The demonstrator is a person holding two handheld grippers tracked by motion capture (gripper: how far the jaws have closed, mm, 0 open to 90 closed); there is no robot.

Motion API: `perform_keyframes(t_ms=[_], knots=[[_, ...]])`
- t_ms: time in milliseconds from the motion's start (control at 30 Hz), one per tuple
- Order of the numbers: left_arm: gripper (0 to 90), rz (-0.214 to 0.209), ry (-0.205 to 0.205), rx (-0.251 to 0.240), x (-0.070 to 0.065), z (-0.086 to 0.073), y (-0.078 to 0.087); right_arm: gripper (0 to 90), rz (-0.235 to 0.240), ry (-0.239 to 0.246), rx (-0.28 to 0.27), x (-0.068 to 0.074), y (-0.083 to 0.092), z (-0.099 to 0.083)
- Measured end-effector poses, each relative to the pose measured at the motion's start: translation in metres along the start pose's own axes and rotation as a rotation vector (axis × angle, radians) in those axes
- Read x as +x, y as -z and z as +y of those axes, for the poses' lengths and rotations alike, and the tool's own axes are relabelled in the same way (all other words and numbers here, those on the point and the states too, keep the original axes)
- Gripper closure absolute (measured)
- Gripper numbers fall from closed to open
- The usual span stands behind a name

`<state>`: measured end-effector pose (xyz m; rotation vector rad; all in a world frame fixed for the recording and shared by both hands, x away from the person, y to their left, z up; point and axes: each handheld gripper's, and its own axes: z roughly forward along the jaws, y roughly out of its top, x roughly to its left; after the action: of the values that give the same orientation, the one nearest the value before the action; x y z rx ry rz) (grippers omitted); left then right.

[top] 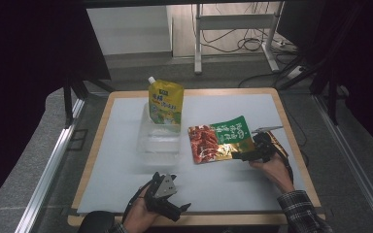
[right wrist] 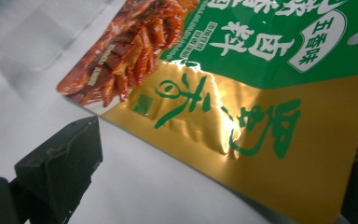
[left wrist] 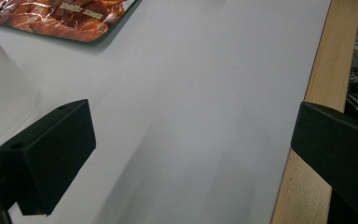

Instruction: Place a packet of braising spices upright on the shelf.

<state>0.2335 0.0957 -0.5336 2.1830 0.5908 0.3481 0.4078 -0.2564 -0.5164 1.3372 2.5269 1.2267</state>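
Lying flat near the worktop's right edge: snack pouch (top: 219, 142), long axis slanting toward the far-right corner. Right tongs (top: 252, 154) at its near-right end, jaws wide apart, gripping nothing. Left tongs (top: 175, 209), near edge, open, empty, farther off.

place: you're working in a lab-style recording room, not a home.
table (top: 291, 145): wood-edged board with a white mat, centre of the frame.
floor: grey carpet, cables (top: 233, 41) trailing at upper right.
frame: metal stand legs (top: 197, 43) at top centre, dark curtains along both sides.
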Motion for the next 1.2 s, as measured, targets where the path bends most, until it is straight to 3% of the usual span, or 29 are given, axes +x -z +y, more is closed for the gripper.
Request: perform_keyframes(t_ms=[100,233,533,800,1033,1200], knots=[[0.0,0.001,-0.001,-0.001,0.000,0.000,0.000,2.7,-0.002,-0.040,0.011,-0.003,-0.005,0.003],[0.0,-0.001,-0.001,0.000,0.000,0.000,0.000,8.7,-0.027,-0.049,-0.002,-0.005,-0.005,0.007],[0.0,0.000,-0.006,0.008,-0.001,0.000,-0.002,41.9,-0.124,-0.012,-0.006,-0.003,-0.003,0.014],[0.0,0.001,-0.007,0.010,-0.001,0.000,-0.002,58.3,-0.163,-0.021,-0.001,-0.003,-0.006,0.019],[0.0,0.003,-0.007,0.008,0.000,0.000,-0.002,85.0,-0.203,-0.028,0.008,-0.005,-0.006,0.022],[0.0,0.005,-0.008,0.008,0.000,0.000,-0.001,88.7,-0.187,-0.027,0.022,-0.005,-0.005,0.024]])
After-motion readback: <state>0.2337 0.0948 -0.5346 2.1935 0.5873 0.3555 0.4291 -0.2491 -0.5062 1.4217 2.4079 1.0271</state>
